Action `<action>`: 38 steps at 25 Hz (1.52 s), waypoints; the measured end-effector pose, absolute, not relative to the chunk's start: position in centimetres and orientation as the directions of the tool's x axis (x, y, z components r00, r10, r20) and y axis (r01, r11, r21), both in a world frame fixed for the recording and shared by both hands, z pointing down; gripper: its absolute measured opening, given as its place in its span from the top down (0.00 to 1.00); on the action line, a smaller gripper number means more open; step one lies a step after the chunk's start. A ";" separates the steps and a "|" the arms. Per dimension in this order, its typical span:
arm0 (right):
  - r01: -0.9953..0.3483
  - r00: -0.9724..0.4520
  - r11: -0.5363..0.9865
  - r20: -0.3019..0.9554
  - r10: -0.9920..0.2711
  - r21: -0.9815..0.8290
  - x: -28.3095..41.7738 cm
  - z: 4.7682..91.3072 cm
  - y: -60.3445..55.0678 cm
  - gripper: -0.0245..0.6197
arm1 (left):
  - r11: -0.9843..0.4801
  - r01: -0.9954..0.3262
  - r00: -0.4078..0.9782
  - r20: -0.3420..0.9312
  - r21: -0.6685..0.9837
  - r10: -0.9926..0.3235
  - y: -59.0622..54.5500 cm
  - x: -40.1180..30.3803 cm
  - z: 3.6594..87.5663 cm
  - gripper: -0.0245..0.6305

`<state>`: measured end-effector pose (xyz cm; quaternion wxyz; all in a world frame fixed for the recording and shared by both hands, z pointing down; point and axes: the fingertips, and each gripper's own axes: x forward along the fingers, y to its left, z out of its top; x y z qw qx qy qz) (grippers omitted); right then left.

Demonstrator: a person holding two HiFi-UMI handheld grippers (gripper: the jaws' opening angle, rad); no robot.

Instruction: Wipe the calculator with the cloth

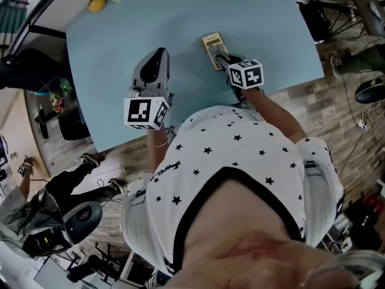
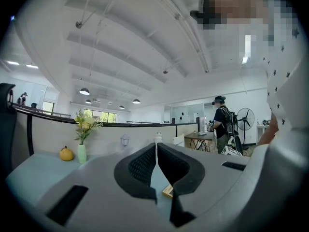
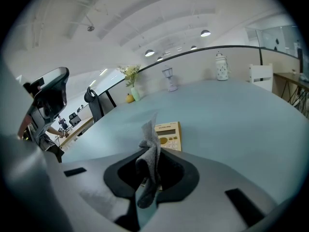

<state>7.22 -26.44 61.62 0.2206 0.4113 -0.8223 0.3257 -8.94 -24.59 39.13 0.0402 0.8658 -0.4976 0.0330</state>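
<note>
In the head view, the left tongs point(image 1: 159, 54) hang over the pale blue table point(image 1: 114, 47), tips pointing away from the person and well apart from the calculator point(image 1: 212, 47), which lies flat on the table to their right. The right tongs point(image 1: 222, 58) reach forward with their tips at the near end of the calculator, at or just above it; contact cannot be told from here. Far beyond the left tongs, by the table's far edge, sits a yellow gourd point(image 1: 97, 3). In the left gripper view, the left tongs are clenched, the two dark pads meeting at the tips with nothing between them. One corner of the calculator point(image 2: 168, 191) shows low down, just right of the pads. Ahead and to the left of these tongs stand a small vase of flowers point(image 2: 82, 149) and the gourd just beside it. Off to the right, past the table, a person in dark clothes point(image 2: 222, 122) stands near a fan point(image 2: 246, 118). In the right gripper view, the right tongs are clenched on a grey cloth point(image 3: 150, 132), which is bunched between the pads, with one end sticking up past the tips and the other hanging down behind them. The calculator lies straight ahead of these tongs, just beyond the tips, display end farthest away, and the raised end of the cloth overlaps its left edge in this view.
</note>
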 end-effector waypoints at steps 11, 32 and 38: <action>-0.858 -0.513 0.372 0.632 -0.581 -0.354 10.5 61.8 -27.6 0.90 | -0.497 -0.867 0.499 0.102 0.044 -0.861 -24.6 -8.5 39.3 0.91; -0.903 -0.428 0.260 0.663 -0.614 -0.341 13.4 64.0 -27.7 0.89 | -0.530 -0.847 0.532 0.106 0.049 -0.840 -24.7 -7.7 39.7 0.91; -0.909 -0.409 0.231 0.633 -0.657 -0.348 14.5 62.8 -28.5 0.89 | -0.532 -0.846 0.534 0.105 0.046 -0.839 -24.7 -7.6 39.7 0.91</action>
